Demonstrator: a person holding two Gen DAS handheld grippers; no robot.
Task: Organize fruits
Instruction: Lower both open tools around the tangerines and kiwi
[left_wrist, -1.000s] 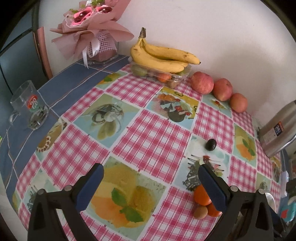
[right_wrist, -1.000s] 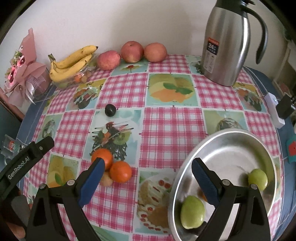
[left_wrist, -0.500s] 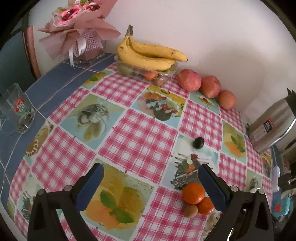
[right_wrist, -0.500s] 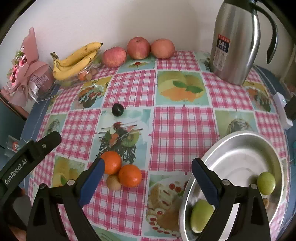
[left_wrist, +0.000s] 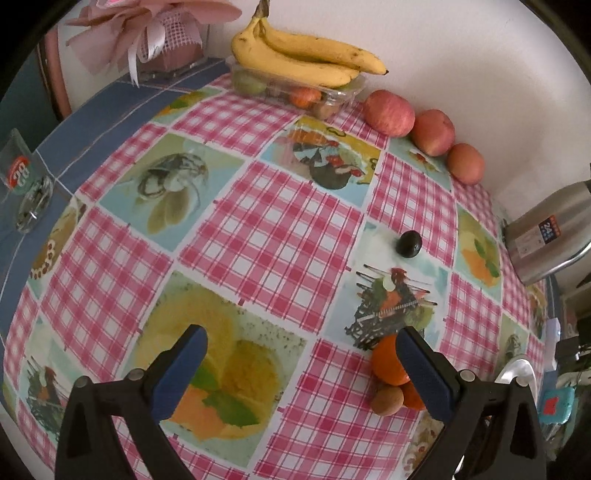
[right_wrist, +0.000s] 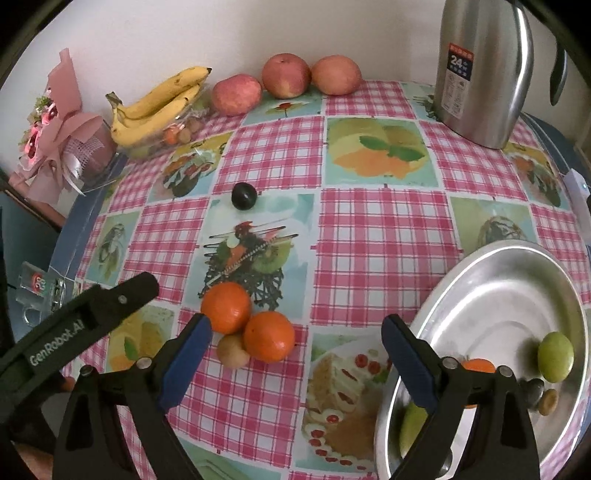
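Orange, firm-skinned tangerines (right_wrist: 246, 325) are sitting touching on the surface beside the steel bowl (right_wrist: 480, 295), likely light and rollable, while the empty right gripper (right_wrist: 295, 343) is closing and the left gripper (left_wrist: 301, 356) is hanging open.

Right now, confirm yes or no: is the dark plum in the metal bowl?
No, the dark plum lies alone on the tablecloth, well apart from the metal bowl.

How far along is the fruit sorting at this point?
Partly done: the metal bowl already holds a green fruit and a few others. Neither the left gripper nor the right gripper, whose jaws are closing, holds anything. Two oranges, a small brown fruit and a dark plum remain on the tablecloth.
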